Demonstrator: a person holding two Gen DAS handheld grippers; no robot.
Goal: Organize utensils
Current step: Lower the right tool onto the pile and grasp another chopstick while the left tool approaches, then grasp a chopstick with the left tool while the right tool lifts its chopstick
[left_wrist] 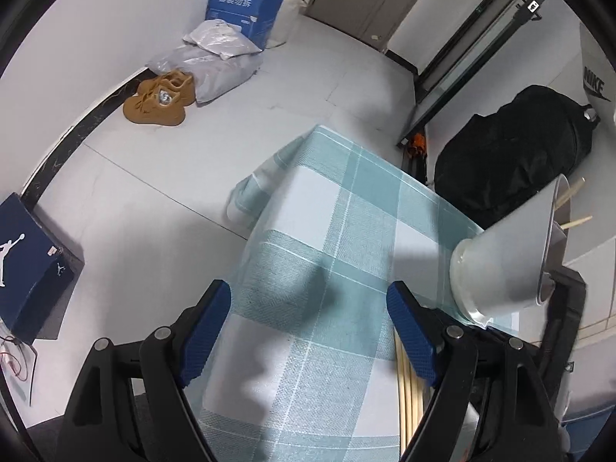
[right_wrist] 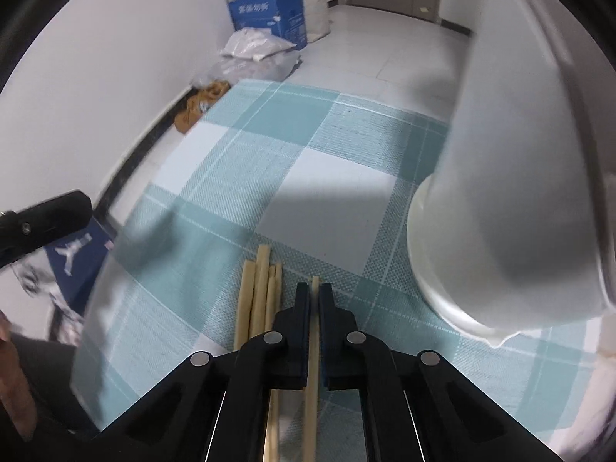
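Chopsticks (left_wrist: 573, 208) stood in the white cup (left_wrist: 508, 265). The right tool (right_wrist: 315, 292) pinched one chopstick (right_wrist: 313, 346); the left tool (left_wrist: 308, 331) was spread, holding nothing.

Pale matt wooden chopsticks (right_wrist: 257, 296) lie on woven checked tablecloth (right_wrist: 308, 161); the white cup (right_wrist: 512, 208) looks smooth plastic

Left hand-held gripper (left_wrist: 308, 331), black arms, blue textured pads (left_wrist: 204, 331), round silver screws

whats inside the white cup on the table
Two chopstick tips stick out above the rim of the white cup. The cup's wall hides its inside, so their lower ends and anything else there are unseen.
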